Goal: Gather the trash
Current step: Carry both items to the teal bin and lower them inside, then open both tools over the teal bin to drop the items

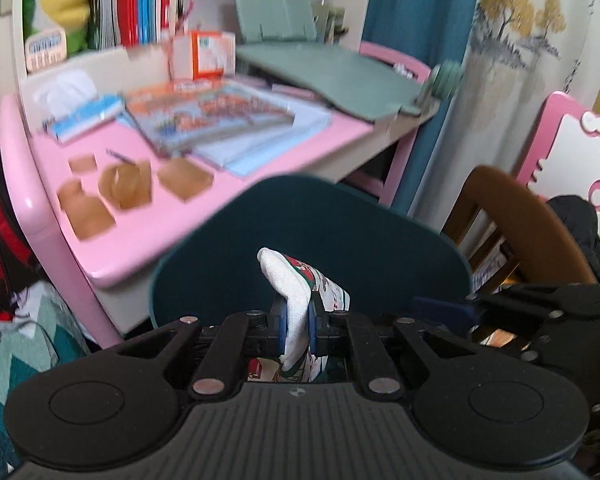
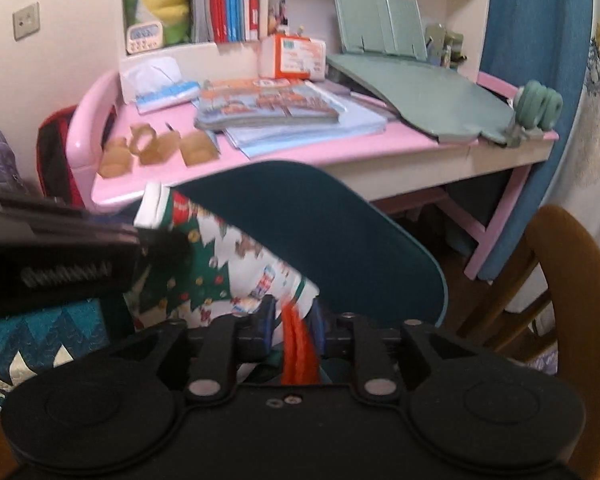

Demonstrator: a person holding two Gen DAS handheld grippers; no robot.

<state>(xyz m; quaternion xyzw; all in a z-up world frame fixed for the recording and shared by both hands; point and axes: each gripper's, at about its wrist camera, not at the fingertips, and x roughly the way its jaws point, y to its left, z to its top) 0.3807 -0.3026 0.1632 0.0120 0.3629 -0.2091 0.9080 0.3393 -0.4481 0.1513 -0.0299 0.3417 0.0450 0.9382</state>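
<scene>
A white cloth bag (image 1: 290, 288) printed with green Christmas trees hangs in front of a teal chair back (image 1: 340, 220). My left gripper (image 1: 296, 326) is shut on the bag's white upper edge. In the right wrist view the bag (image 2: 204, 264) spreads out to the left. Its red handle (image 2: 298, 352) lies between the jaws of my right gripper (image 2: 292, 320), which stand apart with a gap beside the strap. Several brown cardboard scraps (image 1: 128, 188) (image 2: 152, 148) lie on the near left corner of the pink desk (image 1: 160, 236) (image 2: 300, 152).
Books (image 2: 268, 106), a tissue pack (image 2: 164, 92), an orange box (image 2: 292, 56) and a green reading stand (image 2: 420, 88) crowd the desk. A wooden chair (image 2: 572, 280) stands to the right. A red backpack (image 2: 56, 156) and a patterned quilt (image 1: 20, 344) are to the left.
</scene>
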